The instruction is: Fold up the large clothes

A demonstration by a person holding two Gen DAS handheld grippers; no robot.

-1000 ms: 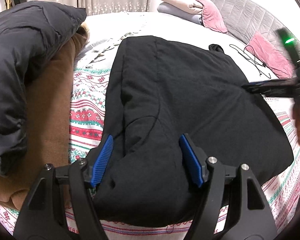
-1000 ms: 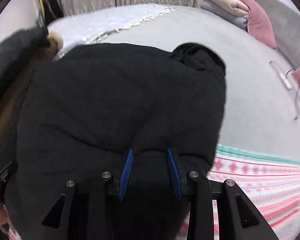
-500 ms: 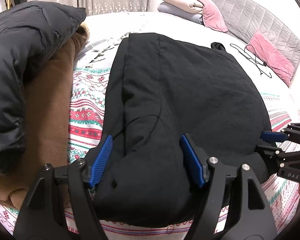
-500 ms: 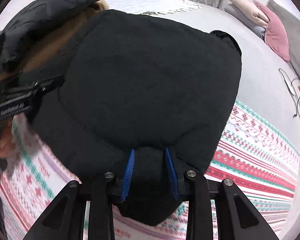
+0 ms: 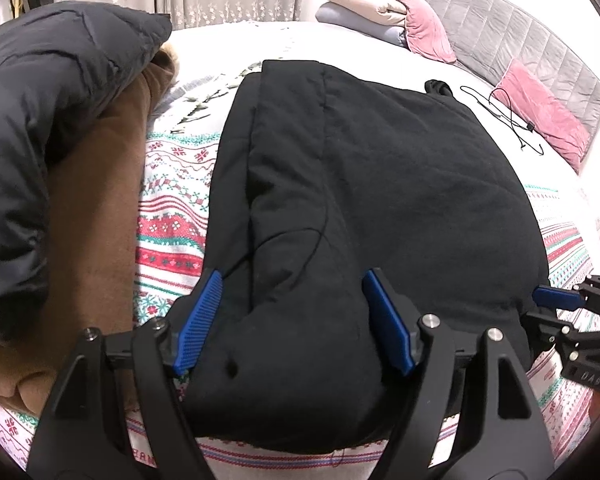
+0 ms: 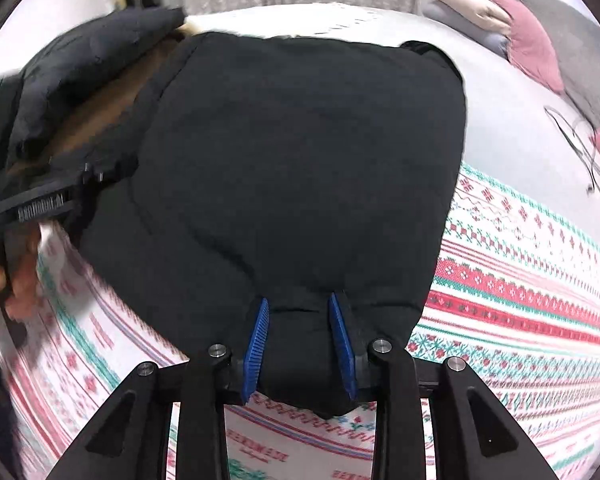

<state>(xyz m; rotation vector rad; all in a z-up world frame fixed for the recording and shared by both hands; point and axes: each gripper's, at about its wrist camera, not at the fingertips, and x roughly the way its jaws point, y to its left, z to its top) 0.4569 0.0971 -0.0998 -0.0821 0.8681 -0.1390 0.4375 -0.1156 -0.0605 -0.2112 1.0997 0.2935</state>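
Observation:
A black padded coat (image 5: 380, 180) (image 6: 300, 160) lies folded into a thick block on the patterned blanket (image 5: 172, 240). My left gripper (image 5: 292, 320) straddles the near left corner; its jaws are easing wider, with the thick fold still filling the gap and touching both pads. My right gripper (image 6: 300, 336) is shut on the near right edge of the coat, cloth bunched between its blue pads. In the left wrist view the right gripper (image 5: 556, 300) shows at the coat's right edge. The left gripper (image 6: 60, 196) and a hand (image 6: 4, 280) appear at the left of the right wrist view.
A dark puffer jacket (image 5: 40, 120) lies over a brown coat (image 5: 92, 220) left of the black one. Pink pillows (image 5: 540, 120), a black cable (image 5: 500, 116) and a grey headboard (image 5: 500, 28) are at the far right. The bed's near edge runs just below the grippers.
My right gripper has carried its coat edge from the far right down to the near right side, laying the coat flat. The left gripper has stayed in place.

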